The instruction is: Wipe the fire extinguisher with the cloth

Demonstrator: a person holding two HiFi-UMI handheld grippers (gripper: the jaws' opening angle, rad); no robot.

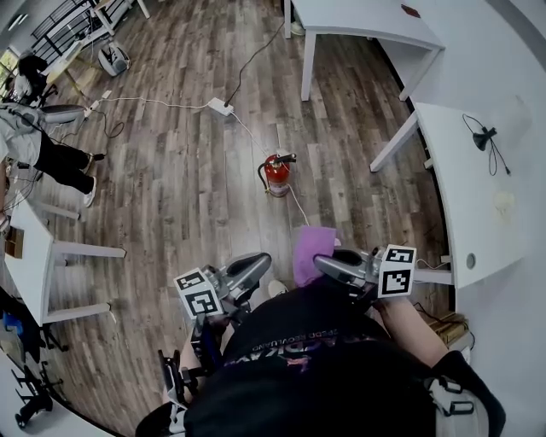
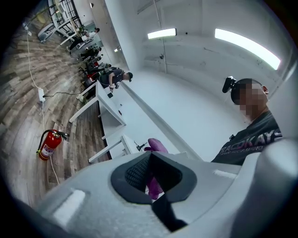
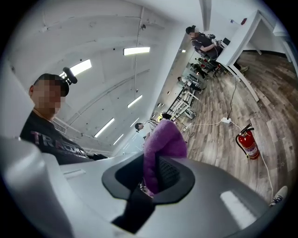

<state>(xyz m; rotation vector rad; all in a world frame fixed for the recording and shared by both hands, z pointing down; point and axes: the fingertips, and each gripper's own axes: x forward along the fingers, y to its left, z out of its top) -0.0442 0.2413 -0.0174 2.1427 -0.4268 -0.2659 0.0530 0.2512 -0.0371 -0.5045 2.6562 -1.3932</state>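
Observation:
A red fire extinguisher stands upright on the wood floor, some way ahead of both grippers; it also shows in the left gripper view and the right gripper view. My right gripper is shut on a purple cloth, which sticks up from between the jaws. My left gripper is shut with nothing in it; the cloth shows just beyond its tips. Both grippers are held close to the person's body, pointing level.
A white cable runs from a power strip past the extinguisher. White tables stand at the far side, on the right and on the left. A person is at the far left.

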